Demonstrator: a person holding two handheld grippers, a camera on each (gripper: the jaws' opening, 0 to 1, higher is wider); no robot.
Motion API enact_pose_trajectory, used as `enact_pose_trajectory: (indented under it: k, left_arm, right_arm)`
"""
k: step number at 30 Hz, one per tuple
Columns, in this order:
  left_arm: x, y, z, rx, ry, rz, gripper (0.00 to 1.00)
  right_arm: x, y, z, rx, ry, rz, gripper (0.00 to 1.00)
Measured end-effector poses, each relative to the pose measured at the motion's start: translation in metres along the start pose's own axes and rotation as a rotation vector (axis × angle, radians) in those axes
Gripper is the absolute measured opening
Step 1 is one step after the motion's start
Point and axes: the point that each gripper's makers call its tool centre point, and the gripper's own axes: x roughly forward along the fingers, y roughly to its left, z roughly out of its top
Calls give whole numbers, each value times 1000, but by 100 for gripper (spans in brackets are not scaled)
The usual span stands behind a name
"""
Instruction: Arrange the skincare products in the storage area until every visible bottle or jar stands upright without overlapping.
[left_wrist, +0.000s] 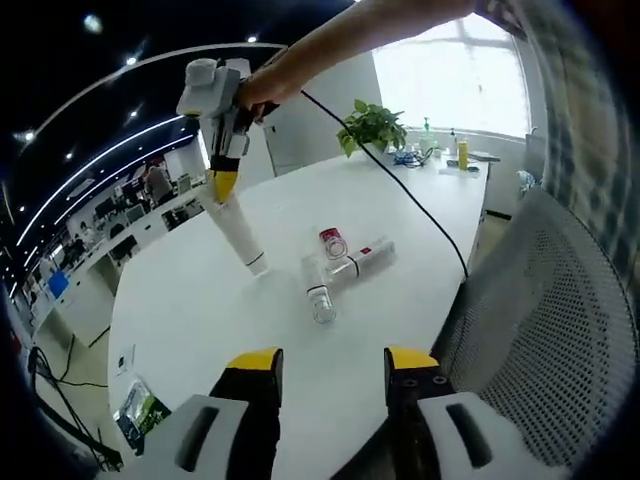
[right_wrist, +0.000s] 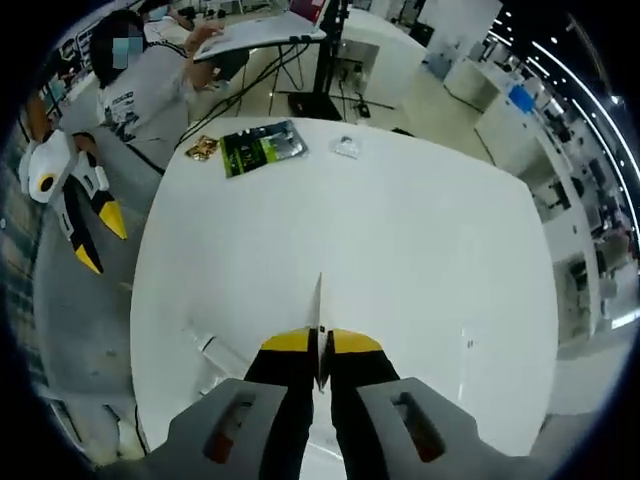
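Left gripper (left_wrist: 330, 375) wide open, nearest. Beyond it on smooth white bench (left_wrist: 200, 320), clear glass bottle (left_wrist: 320, 295), red-capped jar (left_wrist: 333, 243) and clear tube (left_wrist: 368, 258) lying tumbled together: probably light, rigid, slippery, best pinched mid-body. Farther left of these, right gripper (left_wrist: 226, 185) clamped on tall white plastic tube (left_wrist: 238, 232), tilted, base touching bench.

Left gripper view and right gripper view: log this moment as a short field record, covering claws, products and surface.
surface: round white table
right claw: shut on a white cylindrical tube, tilted, lower end at the tabletop
left claw: open, holding nothing, at the table's near edge
lying products: small red-capped jar, clear bottle, clear tube with red label, clustered, touching
upright products: none seen
other: potted green plant; black cable; grey mesh chair
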Motion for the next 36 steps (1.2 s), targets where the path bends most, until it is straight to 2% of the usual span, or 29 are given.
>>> enact_pose_trajectory:
  k: [3, 7, 11, 12, 16, 20, 26, 31, 36]
  left_arm:
    - [0, 1, -3, -8, 16, 2, 41]
    - [-1, 5, -3, -8, 7, 20, 39]
    - [-2, 3, -11, 2, 36, 19, 36]
    - [-2, 3, -11, 6, 36, 19, 36]
    - [-2, 5, -10, 15, 36, 25, 34]
    - [-2, 11, -10, 18, 32, 35, 33]
    - [-2, 7, -13, 23, 46, 22, 33]
    - [-3, 9, -12, 29, 41, 31, 33]
    - [-3, 11, -13, 33, 42, 38, 34]
  right_arm:
    - [1, -10, -3, 21, -7, -8, 2]
    - [7, -21, -11, 53, 6, -11, 2]
    - [13, -30, -23, 113, 25, -18, 2]
    - [10, -33, -21, 125, 8, -26, 2]
    - [6, -37, -33, 112, 44, -31, 2]
    - [-1, -37, -44, 113, 65, -18, 2]
    - [-8, -34, -46, 113, 56, 19, 3]
    - [-8, -31, -61, 113, 78, 44, 3]
    - [-8, -31, -64, 118, 48, 80, 5]
